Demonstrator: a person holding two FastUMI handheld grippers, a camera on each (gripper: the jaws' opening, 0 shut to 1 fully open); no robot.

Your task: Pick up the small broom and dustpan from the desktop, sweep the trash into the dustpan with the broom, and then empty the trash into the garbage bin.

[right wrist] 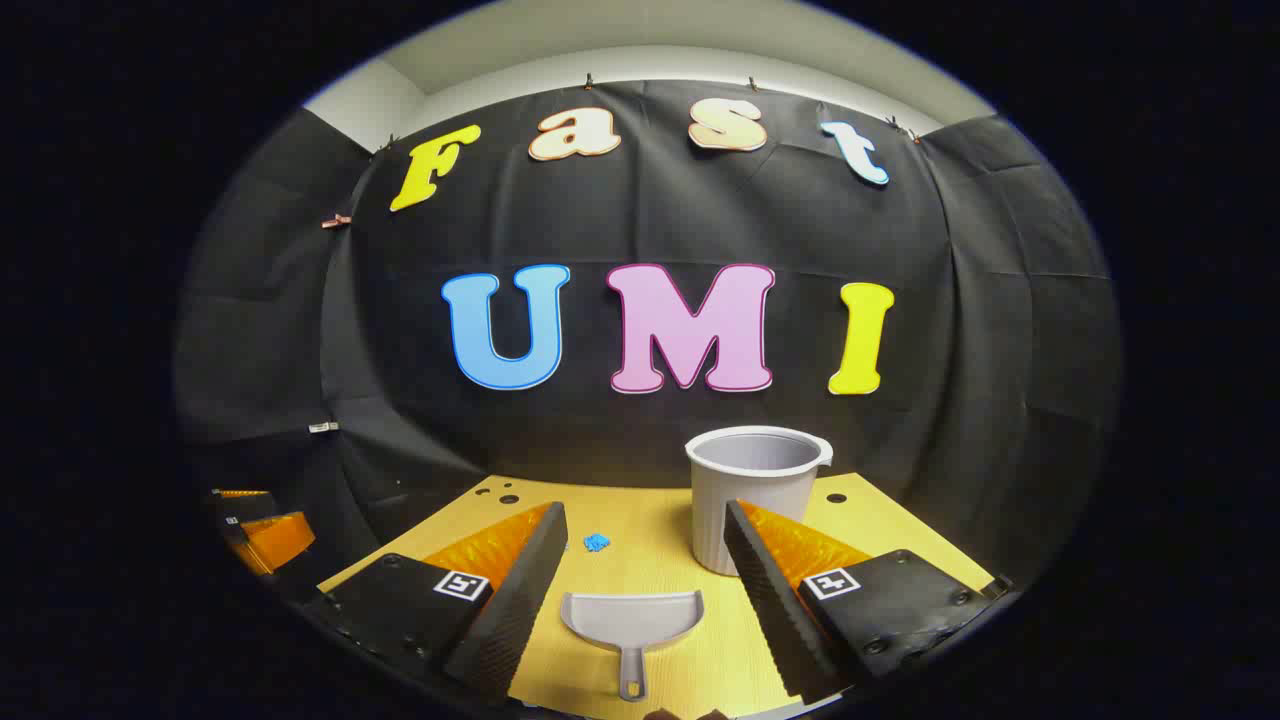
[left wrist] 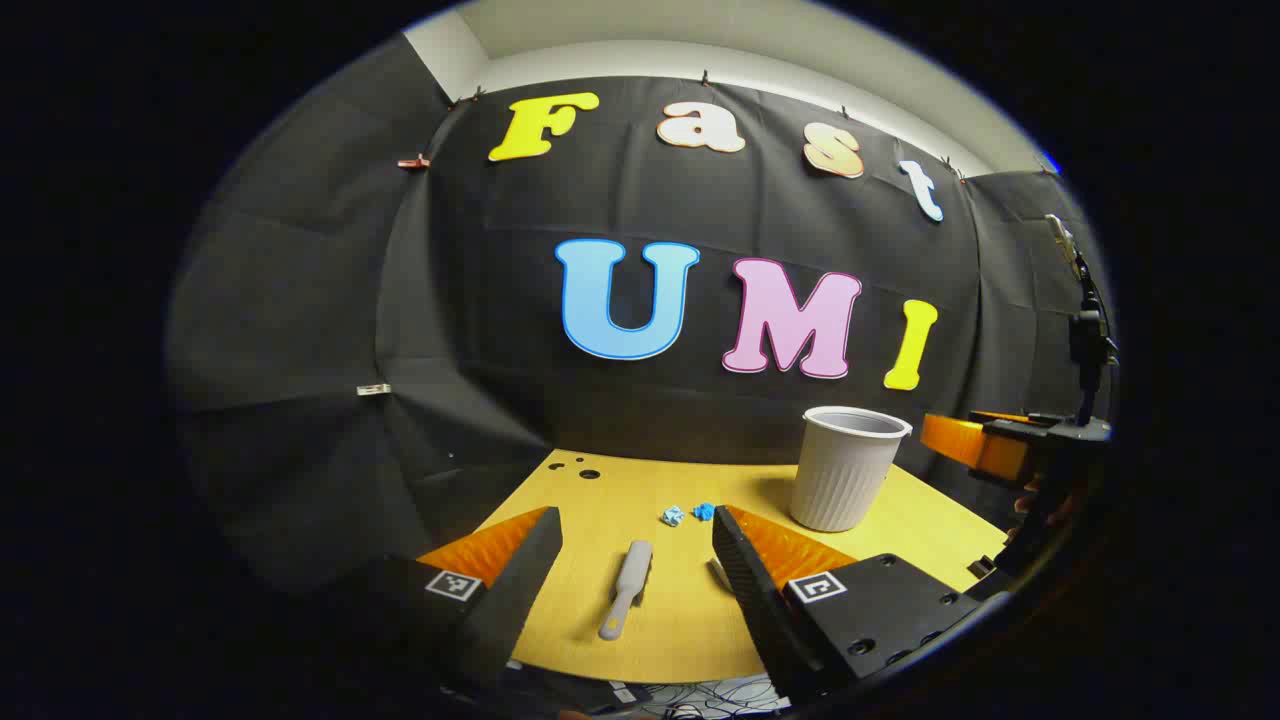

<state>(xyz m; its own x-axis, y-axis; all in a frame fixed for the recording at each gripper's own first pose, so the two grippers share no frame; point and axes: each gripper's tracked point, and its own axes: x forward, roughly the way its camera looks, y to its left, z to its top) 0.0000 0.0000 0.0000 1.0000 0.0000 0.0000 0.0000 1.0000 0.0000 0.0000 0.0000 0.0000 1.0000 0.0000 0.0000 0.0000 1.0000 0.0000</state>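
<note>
Looking through the left gripper view, our left gripper (left wrist: 636,545) hangs wide open over the broom (left wrist: 627,588), trash (left wrist: 688,514) near the bin (left wrist: 846,468). Right gripper view: right gripper (right wrist: 645,560) gaping over the dustpan (right wrist: 631,620). Nothing's picked up yet, so everything's left.

Both hand-held grippers (left wrist: 635,555) (right wrist: 645,560) wide apart, empty.
</note>
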